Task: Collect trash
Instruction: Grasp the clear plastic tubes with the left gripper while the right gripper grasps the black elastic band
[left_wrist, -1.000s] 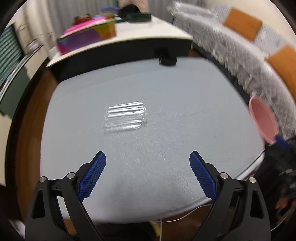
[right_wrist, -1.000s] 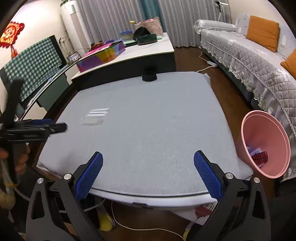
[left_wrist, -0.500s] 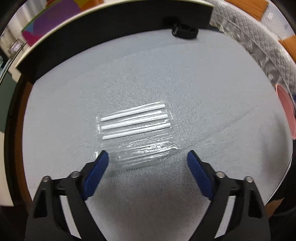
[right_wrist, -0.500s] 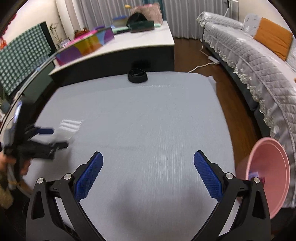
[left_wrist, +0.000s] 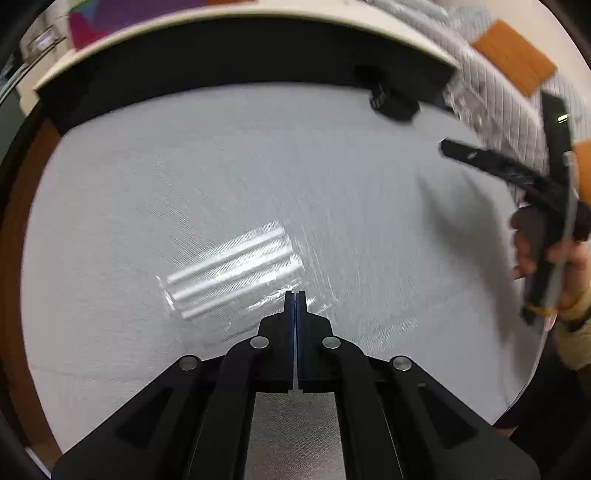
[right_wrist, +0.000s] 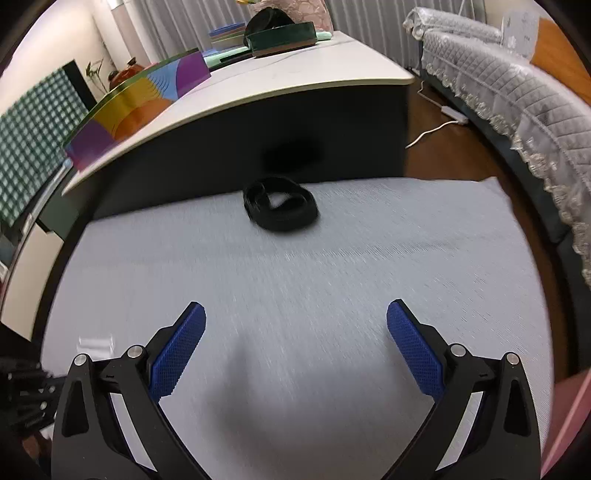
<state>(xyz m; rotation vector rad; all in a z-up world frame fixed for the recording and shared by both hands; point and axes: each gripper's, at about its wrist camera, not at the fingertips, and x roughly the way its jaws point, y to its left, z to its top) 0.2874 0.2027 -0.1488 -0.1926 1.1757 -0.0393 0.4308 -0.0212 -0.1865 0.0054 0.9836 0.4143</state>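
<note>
The clear plastic wrapper (left_wrist: 236, 273) with three white sticks lies flat on the grey counter (left_wrist: 184, 166), its long axis running from about 8 o'clock up to 2 o'clock in the left wrist view; the left tongs (left_wrist: 295, 295) are pressed together on its near right corner at 5 o'clock, seemingly pinching the loose film since that edge is easiest to lift. The right tongs (right_wrist: 295, 343) hang spread apart over bare counter, holding nothing, with a black coiled strap (right_wrist: 280, 206) at 12 o'clock near the counter's far edge.
</note>
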